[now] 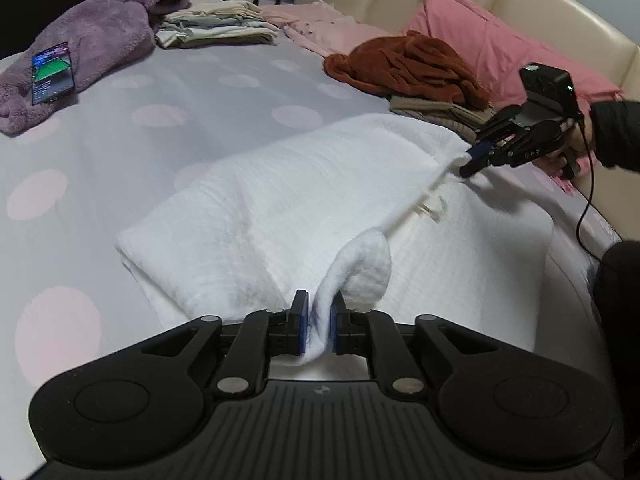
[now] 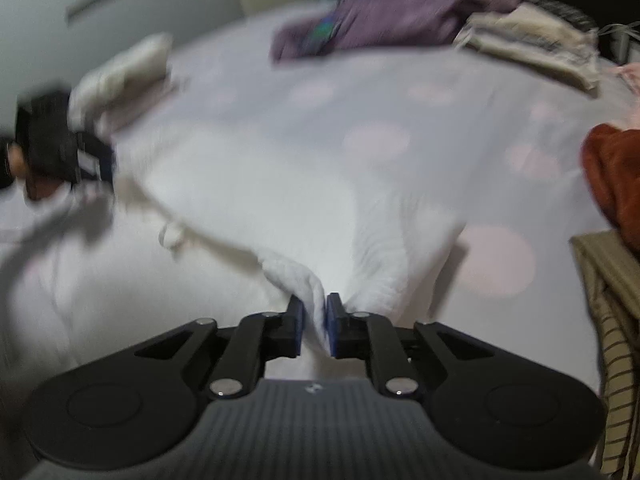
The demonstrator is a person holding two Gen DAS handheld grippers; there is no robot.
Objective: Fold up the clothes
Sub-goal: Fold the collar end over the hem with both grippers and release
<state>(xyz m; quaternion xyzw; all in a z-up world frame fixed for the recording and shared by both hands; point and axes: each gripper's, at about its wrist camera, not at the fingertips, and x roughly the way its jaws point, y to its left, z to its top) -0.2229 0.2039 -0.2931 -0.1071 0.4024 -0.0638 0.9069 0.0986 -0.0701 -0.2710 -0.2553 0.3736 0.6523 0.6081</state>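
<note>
A white textured garment [image 1: 288,200] lies partly folded over on the bed. My left gripper [image 1: 319,322] is shut on its near corner and lifts that corner a little. My right gripper [image 1: 474,160] is shut on the far right corner, with the edge stretched between the two. In the right wrist view the right gripper [image 2: 316,326] pinches white cloth [image 2: 280,184] between its blue pads, and the left gripper [image 2: 94,164] shows blurred at the left, holding the other corner.
The bed has a pale lilac sheet with pink dots [image 1: 168,120]. A purple fleece [image 1: 92,36] with a phone [image 1: 52,72] on it lies far left. Folded beige clothes [image 1: 216,26], a rust fleece [image 1: 412,66] on striped clothes, and a pink pillow [image 1: 480,36] lie behind.
</note>
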